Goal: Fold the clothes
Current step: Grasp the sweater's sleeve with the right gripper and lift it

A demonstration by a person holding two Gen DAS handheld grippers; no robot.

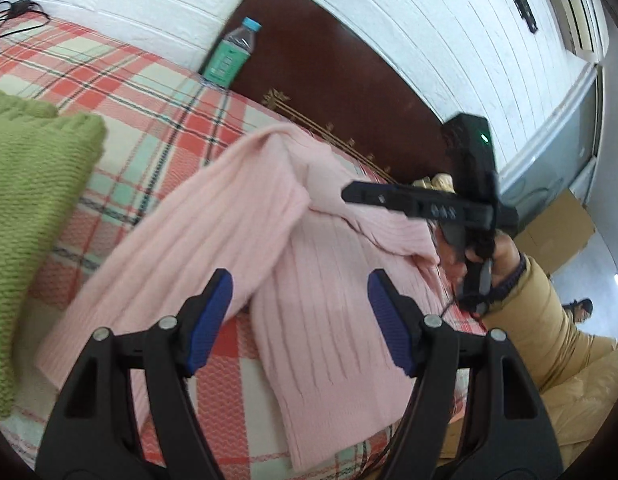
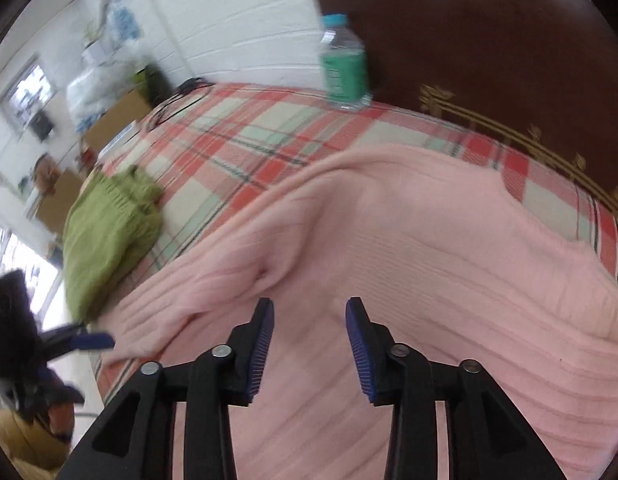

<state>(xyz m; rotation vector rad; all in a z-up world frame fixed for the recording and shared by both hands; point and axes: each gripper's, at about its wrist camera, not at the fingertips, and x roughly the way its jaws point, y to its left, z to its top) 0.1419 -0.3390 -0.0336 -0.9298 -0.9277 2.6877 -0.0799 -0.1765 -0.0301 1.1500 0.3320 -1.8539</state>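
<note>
No text, brand name or number is legible on the bed. The green label of the water bottle (image 2: 345,68), standing at the plaid bedspread's (image 2: 245,148) far edge against the dark headboard (image 2: 489,40), carries marks too blurred to read.

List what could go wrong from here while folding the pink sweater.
1. Both the left gripper and the right gripper are open, holding nothing; the pink sweater looks rumpled, so a grab may catch several layers.
2. The water bottle stands on the plaid bedspread; tugging could topple it.
3. The green knit lies close and could get dragged.
</note>
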